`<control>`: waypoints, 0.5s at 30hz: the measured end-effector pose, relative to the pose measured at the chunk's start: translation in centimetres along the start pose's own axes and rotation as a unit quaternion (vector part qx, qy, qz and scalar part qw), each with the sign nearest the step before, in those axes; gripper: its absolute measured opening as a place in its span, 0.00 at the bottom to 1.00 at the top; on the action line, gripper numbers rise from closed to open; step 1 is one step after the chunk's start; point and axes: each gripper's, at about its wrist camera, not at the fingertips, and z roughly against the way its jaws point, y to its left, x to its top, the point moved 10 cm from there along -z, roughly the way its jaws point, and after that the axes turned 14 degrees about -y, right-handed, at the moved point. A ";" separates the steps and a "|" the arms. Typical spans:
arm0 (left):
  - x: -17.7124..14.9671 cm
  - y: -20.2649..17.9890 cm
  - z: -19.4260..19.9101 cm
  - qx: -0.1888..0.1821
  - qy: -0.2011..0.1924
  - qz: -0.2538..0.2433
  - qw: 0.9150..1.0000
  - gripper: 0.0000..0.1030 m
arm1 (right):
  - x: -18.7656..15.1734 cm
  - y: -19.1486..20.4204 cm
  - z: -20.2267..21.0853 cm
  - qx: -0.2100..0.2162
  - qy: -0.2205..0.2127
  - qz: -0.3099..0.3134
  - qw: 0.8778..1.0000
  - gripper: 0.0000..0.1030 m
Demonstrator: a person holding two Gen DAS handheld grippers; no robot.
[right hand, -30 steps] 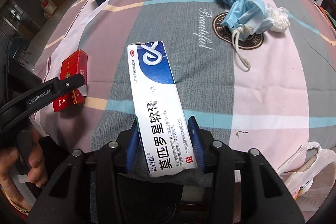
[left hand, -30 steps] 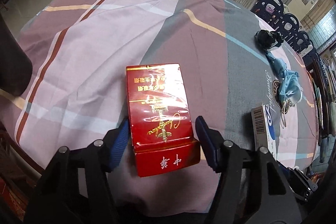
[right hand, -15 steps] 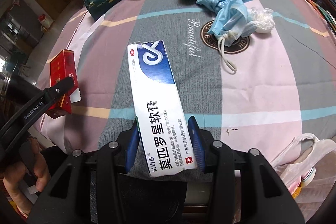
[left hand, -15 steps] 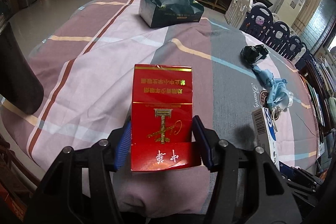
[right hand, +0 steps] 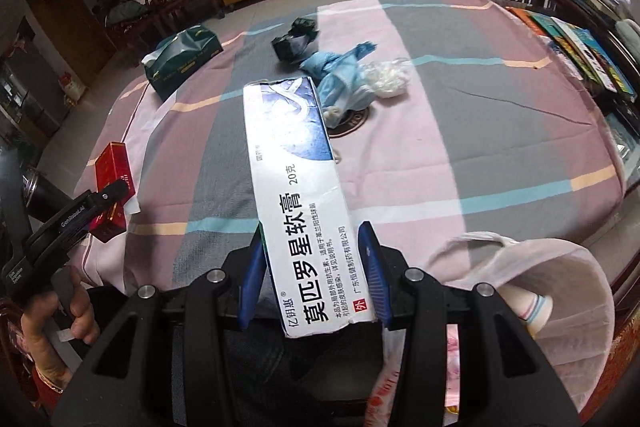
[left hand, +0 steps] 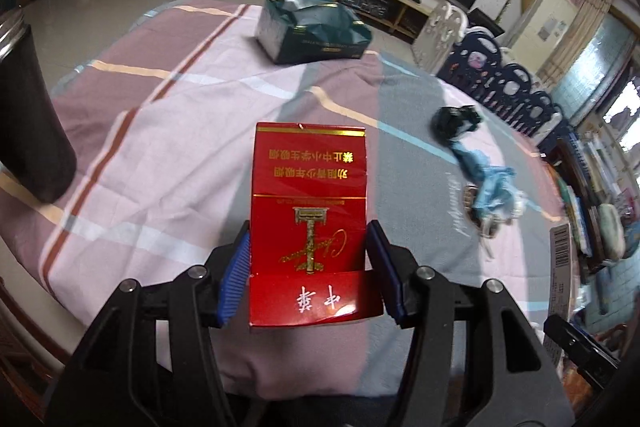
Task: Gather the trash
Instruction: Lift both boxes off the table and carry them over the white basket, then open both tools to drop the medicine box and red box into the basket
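Two grippers are each pinching a box above the worktop [right hand: 500,131]: the left gripper [left hand: 308,269] jaws are clamping a red cigarette pack [left hand: 308,211], the right gripper [right hand: 316,273] jaws a white ointment carton [right hand: 298,183]. Crumpled blue mask [right hand: 342,83] is lying at 12 o'clock of the carton.

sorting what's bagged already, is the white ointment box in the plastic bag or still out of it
Out. The white ointment box is clamped in the right tongs above the tablecloth, while the white plastic bag gapes open to its right.
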 end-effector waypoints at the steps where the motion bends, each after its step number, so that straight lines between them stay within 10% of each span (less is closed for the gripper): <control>1: 0.0 -0.9 0.6 -0.008 -0.003 -0.007 1.000 0.55 | 0.1 -0.9 0.7 -0.007 -0.003 0.000 1.000 0.44; 7: -0.8 -7.8 4.3 -0.083 -0.017 -0.061 0.995 0.55 | -1.8 -9.6 6.4 -0.074 -0.007 -0.010 0.997 0.44; 15: -8.5 -17.0 6.8 -0.205 0.073 -0.101 0.971 0.55 | -12.5 -19.0 7.7 -0.138 0.099 -0.105 0.980 0.44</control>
